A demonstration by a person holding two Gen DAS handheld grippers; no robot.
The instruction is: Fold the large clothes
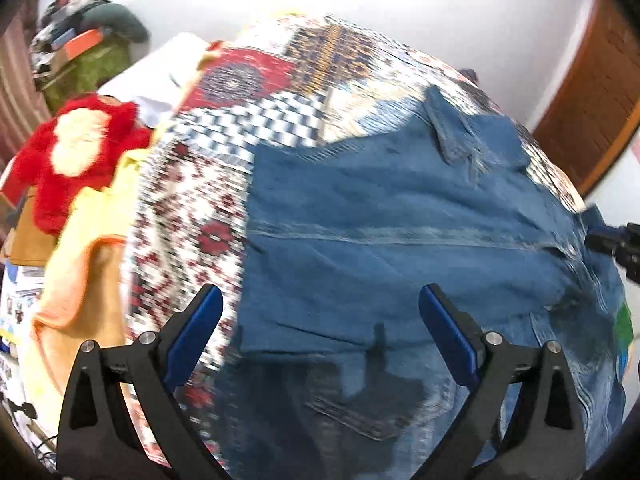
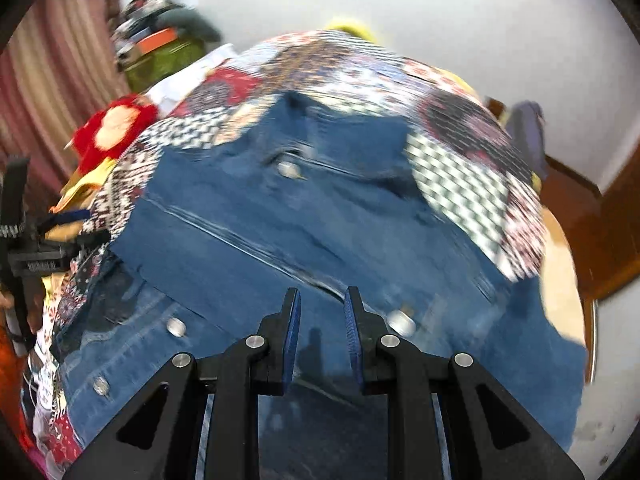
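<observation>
A blue denim jacket [image 1: 400,216] lies spread on a patterned patchwork bedspread [image 1: 192,200]; one part is folded over the body. It also shows in the right wrist view [image 2: 304,216], with metal buttons. My left gripper [image 1: 320,300] is wide open and empty above the jacket's near edge. My right gripper [image 2: 320,300] hovers over the jacket with its jaws a small gap apart and nothing between them. It shows in the left wrist view at the right edge [image 1: 616,240]. The left gripper shows at the left edge of the right wrist view [image 2: 36,256].
A red plush toy [image 1: 76,152] and yellow-orange cloth [image 1: 88,248] lie at the bed's left side. A cluttered green box [image 1: 92,64] stands by the far wall. A wooden door [image 1: 592,92] is on the right. Striped curtains [image 2: 48,80] hang on the left.
</observation>
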